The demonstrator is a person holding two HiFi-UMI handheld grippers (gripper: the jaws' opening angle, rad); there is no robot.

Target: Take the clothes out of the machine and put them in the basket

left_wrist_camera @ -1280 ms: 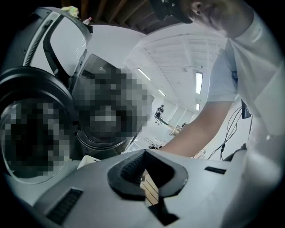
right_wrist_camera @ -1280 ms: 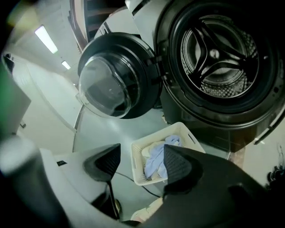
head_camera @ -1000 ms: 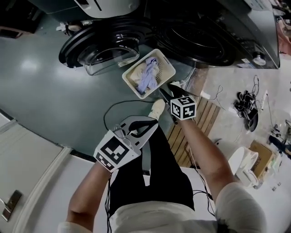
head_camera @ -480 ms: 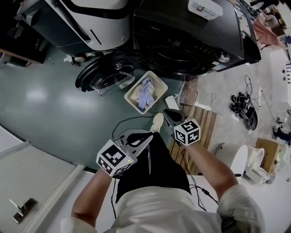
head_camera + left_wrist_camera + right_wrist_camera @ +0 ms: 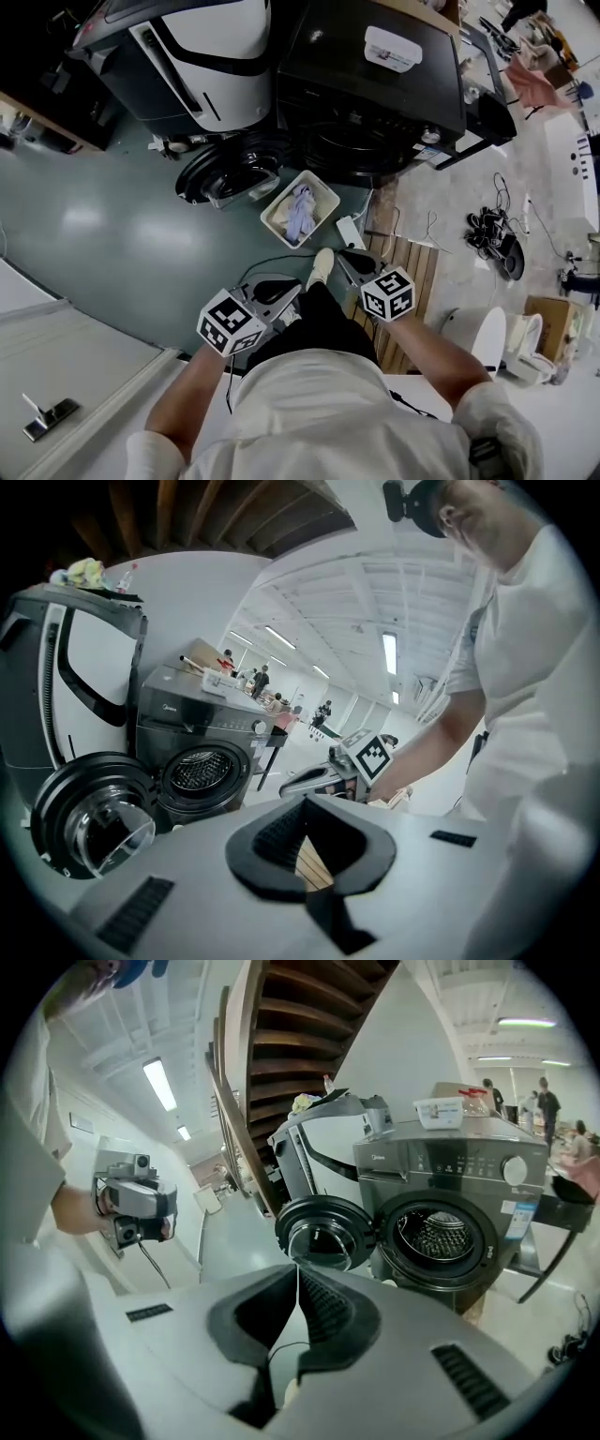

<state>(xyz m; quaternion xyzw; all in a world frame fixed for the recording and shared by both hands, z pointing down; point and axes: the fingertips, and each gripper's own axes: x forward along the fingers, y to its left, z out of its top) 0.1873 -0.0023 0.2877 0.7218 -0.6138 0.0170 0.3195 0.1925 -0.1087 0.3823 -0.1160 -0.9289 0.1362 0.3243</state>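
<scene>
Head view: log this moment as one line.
clothes: in basket | washer door: open | left tool: shut, empty | right tool: just shut, empty

From overhead, the washing machine [image 5: 375, 84] keeps its drum [image 5: 361, 150] in shadow. The clothes [image 5: 301, 210] in the basket [image 5: 277, 218] are too small to tell apart. The person's shirt [image 5: 328, 412] hides the floor [image 5: 112, 225] underfoot; distant figures [image 5: 542, 1105] beyond the machines are indistinct specks.
</scene>
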